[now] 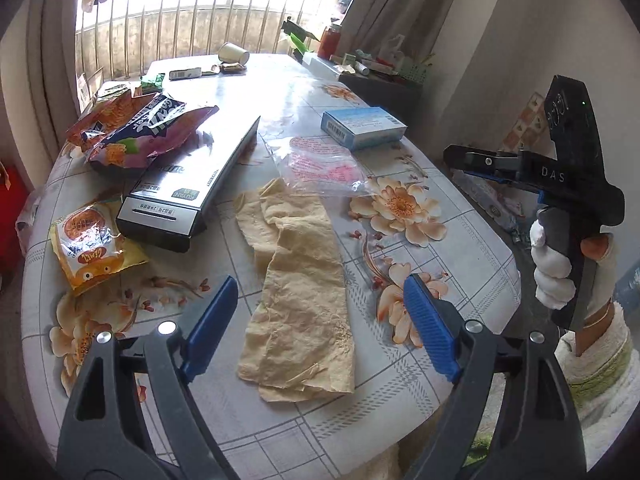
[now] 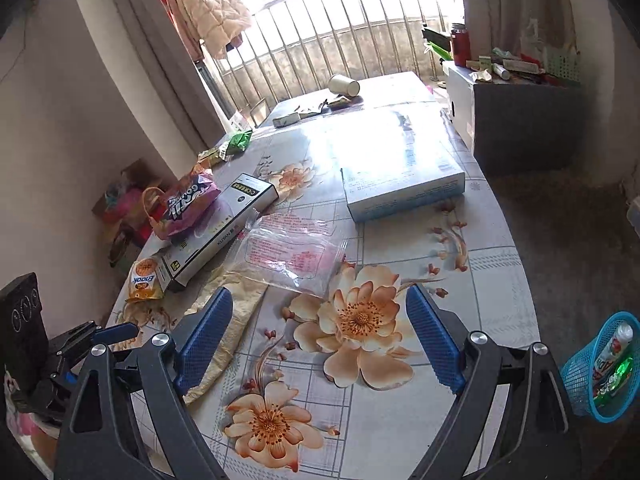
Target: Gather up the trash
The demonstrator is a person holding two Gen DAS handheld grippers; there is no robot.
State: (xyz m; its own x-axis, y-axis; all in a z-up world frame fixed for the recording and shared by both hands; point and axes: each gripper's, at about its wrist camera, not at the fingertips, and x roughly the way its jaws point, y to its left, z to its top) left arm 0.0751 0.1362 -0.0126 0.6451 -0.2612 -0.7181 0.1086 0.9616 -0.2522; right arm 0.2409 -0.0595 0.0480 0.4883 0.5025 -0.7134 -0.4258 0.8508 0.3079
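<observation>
On the table (image 1: 460,248), a tissue (image 1: 300,280) lies between a long box (image 1: 192,184) and a plastic bag (image 1: 324,164).

Strong daylight pours through the barred window (image 1: 180,12), blown out to white in both views. It throws glare across the far half of the desk (image 2: 384,136), washing out its pattern. Fisheye bending curves every edge, corners fall black, and nearby things stay sharp.

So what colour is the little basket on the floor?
The basket is bright blue mesh, already holding wrappers. It shows only in the right wrist view.
</observation>
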